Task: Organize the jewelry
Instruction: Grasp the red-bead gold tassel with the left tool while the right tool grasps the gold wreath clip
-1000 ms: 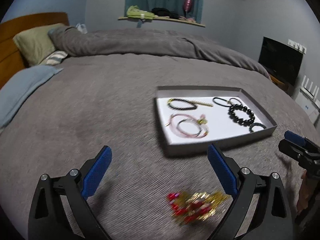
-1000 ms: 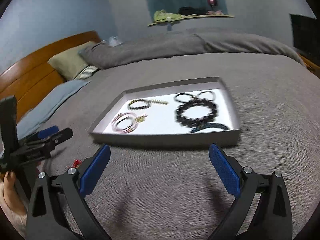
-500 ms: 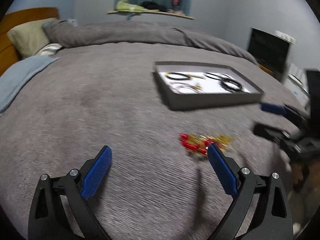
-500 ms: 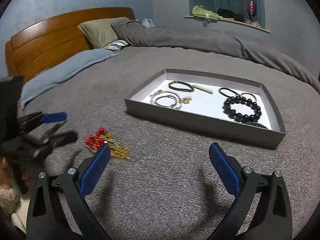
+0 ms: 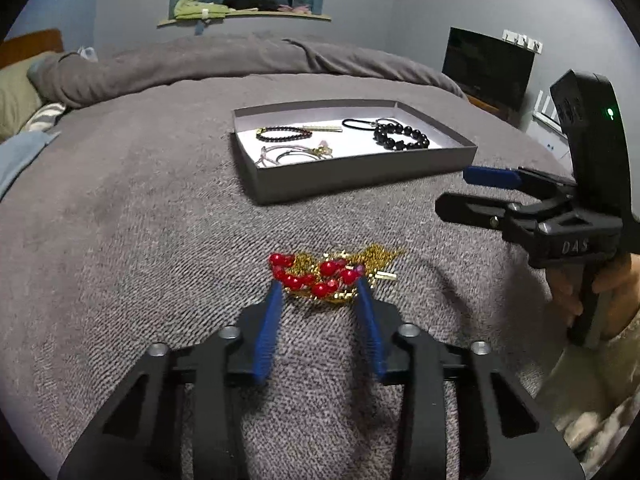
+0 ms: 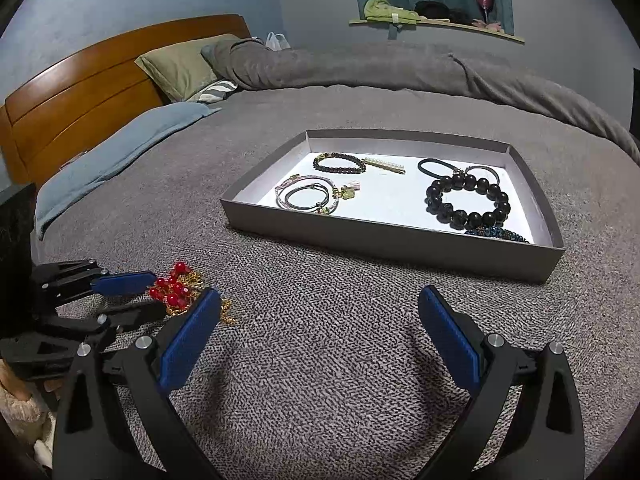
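Observation:
A red-bead and gold-chain piece (image 5: 324,274) lies on the grey bedspread; it also shows in the right wrist view (image 6: 180,290). My left gripper (image 5: 319,286) has its blue fingers partly closed, one on each side of the piece's near edge, with a gap still between them. A grey tray (image 5: 360,170) holding several bracelets and hair ties sits further back; it also shows in the right wrist view (image 6: 384,236). My right gripper (image 6: 320,300) is wide open and empty, hovering in front of the tray.
The right gripper's body (image 5: 560,216) stands to the right of the piece in the left wrist view. Pillows (image 6: 184,64) and a wooden headboard (image 6: 80,96) lie at the left. A folded grey duvet (image 6: 400,68) runs along the back.
My left gripper moved forward to the red and gold piece and narrowed its fingers around it. The right gripper held near the tray, open.

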